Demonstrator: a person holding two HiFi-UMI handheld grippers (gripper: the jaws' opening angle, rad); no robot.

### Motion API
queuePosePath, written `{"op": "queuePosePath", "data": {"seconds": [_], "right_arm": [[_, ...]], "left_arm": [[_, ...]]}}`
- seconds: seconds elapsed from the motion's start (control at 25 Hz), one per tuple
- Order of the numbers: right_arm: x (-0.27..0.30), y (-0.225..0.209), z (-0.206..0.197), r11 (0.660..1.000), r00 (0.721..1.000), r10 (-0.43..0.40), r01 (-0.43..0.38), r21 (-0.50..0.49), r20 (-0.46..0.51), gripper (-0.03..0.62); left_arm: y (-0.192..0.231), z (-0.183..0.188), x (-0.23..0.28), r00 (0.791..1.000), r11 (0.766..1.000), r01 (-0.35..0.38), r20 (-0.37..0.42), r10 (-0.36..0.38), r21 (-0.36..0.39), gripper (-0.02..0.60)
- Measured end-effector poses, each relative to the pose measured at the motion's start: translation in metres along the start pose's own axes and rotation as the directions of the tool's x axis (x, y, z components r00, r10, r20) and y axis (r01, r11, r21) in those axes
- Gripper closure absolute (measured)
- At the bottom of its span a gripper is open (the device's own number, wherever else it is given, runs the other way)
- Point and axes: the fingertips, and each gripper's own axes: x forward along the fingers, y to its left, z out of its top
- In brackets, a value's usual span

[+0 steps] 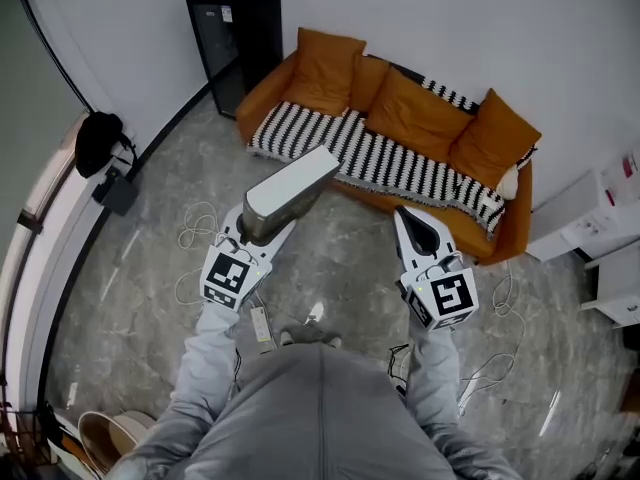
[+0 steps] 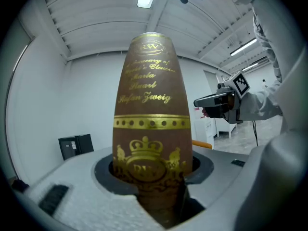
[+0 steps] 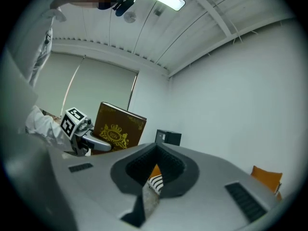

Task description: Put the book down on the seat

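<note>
One brown gold-crested hardback book (image 1: 292, 190) | clamped at its lower end between left gripper (image 1: 258, 230) fingers, well short of orange sofa's striped seat (image 1: 380, 163) | right gripper (image 1: 418, 230) fingers nearly together, empty | stiff, probably weighty, smooth cover: grip deep.

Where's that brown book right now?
In the head view, the book is left of centre, clamped in the left tool above the floor, in front of the orange sofa, not yet on its seat.
</note>
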Motion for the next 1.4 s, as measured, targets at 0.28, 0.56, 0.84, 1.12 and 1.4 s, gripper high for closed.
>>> {"op": "queuePosePath", "data": {"seconds": [0.28,0.56,0.84,1.12,1.4], "right_arm": [[-0.011,-0.017,-0.008,1.0,1.0,-0.022,0.022,0.012,-0.017,0.566],[-0.028,-0.041,-0.019,0.999,0.999,-0.041,0.041,0.027,-0.021,0.566],[-0.036,-0.054,-0.028,0.998,1.0,0.004,-0.003,0.055,-0.015,0.566],[-0.023,-0.062,-0.033,0.998,1.0,0.023,-0.023,0.058,-0.003,0.566],[0.008,-0.082,-0.038,0.998,1.0,0.01,-0.009,0.06,-0.022,0.566]], "left_arm": [[-0.018,-0.002,0.007,1.0,1.0,-0.003,-0.024,0.003,-0.005,0.339],[-0.038,-0.003,0.013,0.999,1.0,-0.027,-0.044,0.026,-0.012,0.339],[-0.057,0.0,0.028,0.998,0.999,-0.03,-0.056,0.029,-0.018,0.339],[-0.05,0.0,0.045,0.998,0.999,-0.035,-0.055,0.034,-0.026,0.339],[-0.024,-0.012,0.075,0.999,0.998,-0.031,-0.04,0.028,-0.059,0.339]]}}
